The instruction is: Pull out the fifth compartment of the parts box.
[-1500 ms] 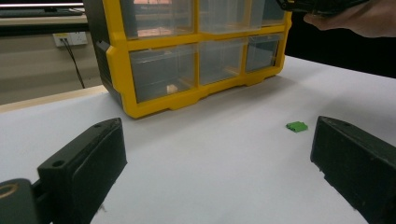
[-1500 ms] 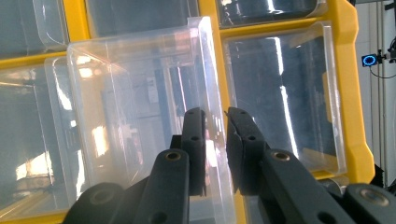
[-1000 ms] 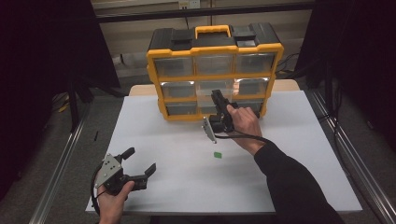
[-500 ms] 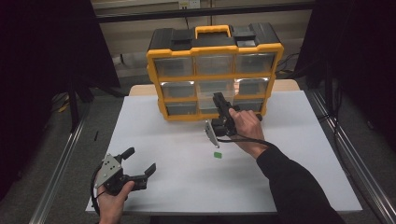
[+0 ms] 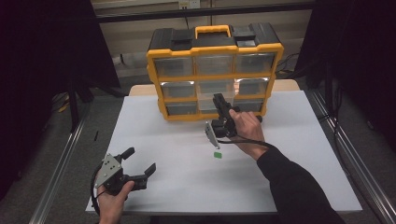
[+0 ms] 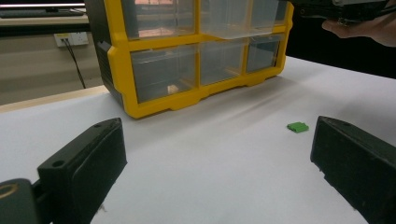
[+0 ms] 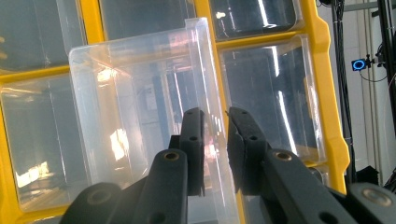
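A yellow and black organizer (image 5: 215, 74) with clear drawers stands at the back of the white table (image 5: 289, 177). One clear drawer (image 7: 140, 93) of its middle column is pulled partly out. My right gripper (image 7: 215, 116) is shut on that drawer's side wall, which runs between the two fingers; in the high view the right gripper (image 5: 219, 103) sits at the organizer's front. A small green piece (image 5: 217, 155) lies on the table just below that hand. My left gripper (image 5: 139, 160) rests near the front left corner, open and holding nothing, and it faces the organizer (image 6: 116, 70) and the green piece (image 6: 297, 127).
A small tan item (image 6: 173, 88) lies inside the bottom left drawer. Metal rails (image 5: 60, 168) run along both sides of the table, and dark curtains hang beyond them. The person's right hand (image 6: 364, 28) shows at the top right of the left gripper view.
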The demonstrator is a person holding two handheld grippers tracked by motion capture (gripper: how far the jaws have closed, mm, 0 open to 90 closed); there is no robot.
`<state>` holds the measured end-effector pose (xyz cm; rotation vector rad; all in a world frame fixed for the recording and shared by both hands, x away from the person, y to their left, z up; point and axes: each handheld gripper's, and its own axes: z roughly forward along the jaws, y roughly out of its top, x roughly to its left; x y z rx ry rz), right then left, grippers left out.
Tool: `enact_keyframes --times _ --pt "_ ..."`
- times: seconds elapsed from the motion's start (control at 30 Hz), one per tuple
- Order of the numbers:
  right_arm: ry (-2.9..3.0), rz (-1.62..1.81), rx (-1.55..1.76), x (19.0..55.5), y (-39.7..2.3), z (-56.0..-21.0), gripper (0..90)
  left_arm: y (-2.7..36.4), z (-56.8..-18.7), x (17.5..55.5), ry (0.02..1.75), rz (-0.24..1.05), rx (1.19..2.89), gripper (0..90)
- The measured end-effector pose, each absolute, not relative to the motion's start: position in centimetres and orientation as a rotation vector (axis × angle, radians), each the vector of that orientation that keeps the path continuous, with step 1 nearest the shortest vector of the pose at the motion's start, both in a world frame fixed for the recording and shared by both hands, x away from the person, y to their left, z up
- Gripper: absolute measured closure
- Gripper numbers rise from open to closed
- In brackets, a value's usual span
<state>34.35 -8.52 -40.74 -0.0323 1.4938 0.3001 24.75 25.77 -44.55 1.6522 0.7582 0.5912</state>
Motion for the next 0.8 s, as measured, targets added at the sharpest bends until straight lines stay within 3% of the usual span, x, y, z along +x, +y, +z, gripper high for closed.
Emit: enact_keyframes --times 0.8 --pt "1.475 0.337 -0.047 33.0 -8.2 -40.9 76.9 25.7 -44.5 24.7 0.758 0.593 1.662 3.3"
